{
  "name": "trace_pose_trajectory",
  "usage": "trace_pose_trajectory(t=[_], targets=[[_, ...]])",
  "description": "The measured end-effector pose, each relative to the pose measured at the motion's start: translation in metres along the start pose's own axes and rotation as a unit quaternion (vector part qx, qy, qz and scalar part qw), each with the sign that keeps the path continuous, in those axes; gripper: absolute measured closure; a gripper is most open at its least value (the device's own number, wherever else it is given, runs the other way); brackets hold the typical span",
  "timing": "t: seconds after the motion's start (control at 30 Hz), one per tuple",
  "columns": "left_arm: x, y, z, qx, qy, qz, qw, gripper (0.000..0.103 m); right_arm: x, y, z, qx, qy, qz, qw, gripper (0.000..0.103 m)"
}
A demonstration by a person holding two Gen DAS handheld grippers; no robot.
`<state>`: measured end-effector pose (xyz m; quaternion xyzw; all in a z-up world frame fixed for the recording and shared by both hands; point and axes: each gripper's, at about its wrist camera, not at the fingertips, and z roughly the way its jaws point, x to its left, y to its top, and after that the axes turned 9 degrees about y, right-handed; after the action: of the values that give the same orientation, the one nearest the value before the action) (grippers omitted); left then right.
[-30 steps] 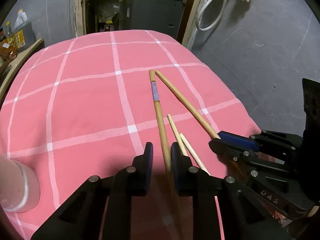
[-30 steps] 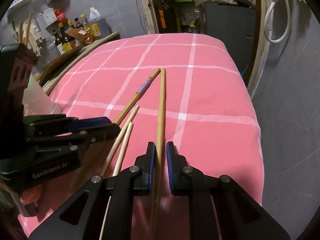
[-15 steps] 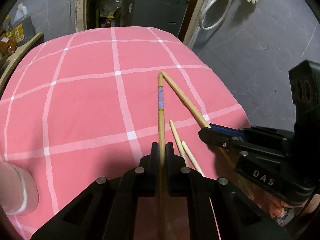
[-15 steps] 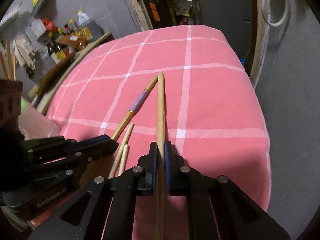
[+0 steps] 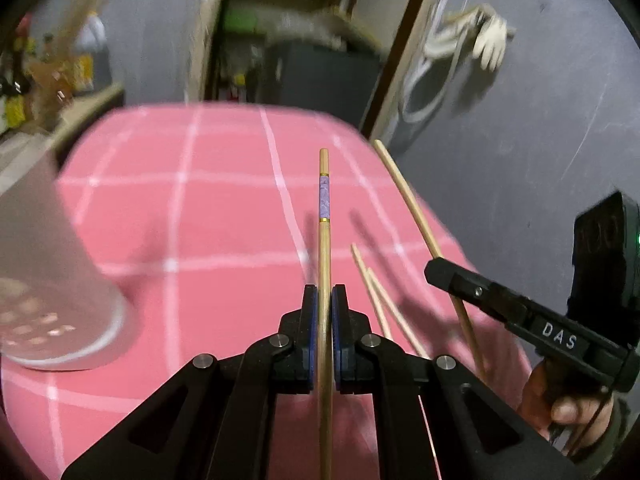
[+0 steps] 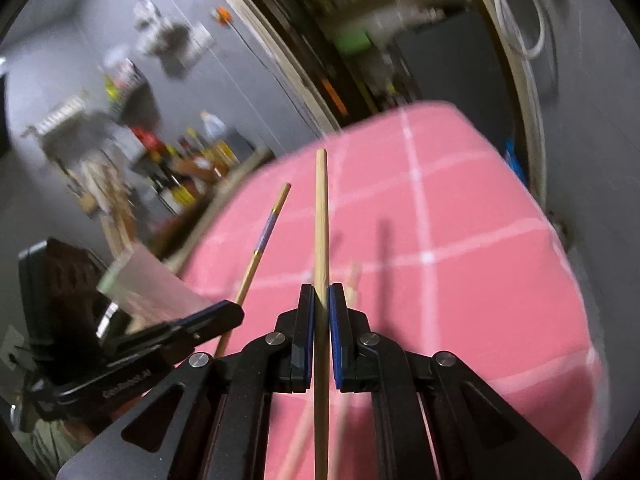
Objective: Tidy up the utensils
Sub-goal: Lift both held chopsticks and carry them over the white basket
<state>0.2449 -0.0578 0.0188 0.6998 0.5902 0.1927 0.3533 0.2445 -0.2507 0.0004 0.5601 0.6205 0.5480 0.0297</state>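
Note:
My left gripper [image 5: 325,300] is shut on a wooden chopstick with a purple band [image 5: 324,200] and holds it raised above the pink checked tablecloth [image 5: 200,220]. My right gripper [image 6: 321,300] is shut on a plain wooden chopstick [image 6: 321,216], also raised; this chopstick shows in the left wrist view [image 5: 412,204] too. The banded chopstick shows in the right wrist view [image 6: 264,240] with the left gripper to the left. Two thin chopsticks [image 5: 380,300] lie on the cloth between the grippers.
A frosted perforated utensil cup [image 5: 44,280] stands on the cloth at the left; it also shows in the right wrist view [image 6: 148,284]. Bottles and clutter [image 6: 192,152] sit on a shelf beyond the table. The table's right edge [image 6: 560,240] drops to grey floor.
Both grippers have lifted their chopsticks off the cloth and tilted upward. The left gripper closed on the banded chopstick a second ago. The cup now looms closer at left.

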Motion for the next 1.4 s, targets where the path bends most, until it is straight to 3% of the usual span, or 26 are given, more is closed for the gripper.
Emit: trace_pose_trajectory(t=[0.23, 0.4, 0.57, 0.9, 1.17, 1.4], targets=[[0.008, 0.001, -0.065, -0.138, 0.022, -0.017, 0.99, 0.099, 0.059, -0.004, -0.013, -0.109, 0.032, -0.081, 0.99, 0.098], [0.023, 0.004, -0.105, -0.227, 0.035, -0.035, 0.9726, 0.099, 0.093, -0.003, -0.012, -0.169, 0.068, -0.117, 0.976, 0.097], [0.051, 0.011, -0.132, -0.281, 0.056, -0.057, 0.9563, 0.099, 0.125, 0.002, 0.001, -0.211, 0.099, -0.147, 0.961, 0.097], [0.141, 0.023, -0.17, -0.341, 0.123, -0.092, 0.9276, 0.099, 0.175, 0.023, 0.053, -0.26, 0.147, -0.156, 0.942, 0.097], [0.196, 0.033, -0.164, -0.371, 0.158, -0.121, 0.9071, 0.099, 0.192, 0.034, 0.094, -0.308, 0.132, -0.156, 0.929, 0.097], [0.224, 0.039, -0.153, -0.388, 0.172, -0.159, 0.8915, 0.099, 0.186, 0.032, 0.115, -0.316, 0.116, -0.162, 0.928, 0.097]])
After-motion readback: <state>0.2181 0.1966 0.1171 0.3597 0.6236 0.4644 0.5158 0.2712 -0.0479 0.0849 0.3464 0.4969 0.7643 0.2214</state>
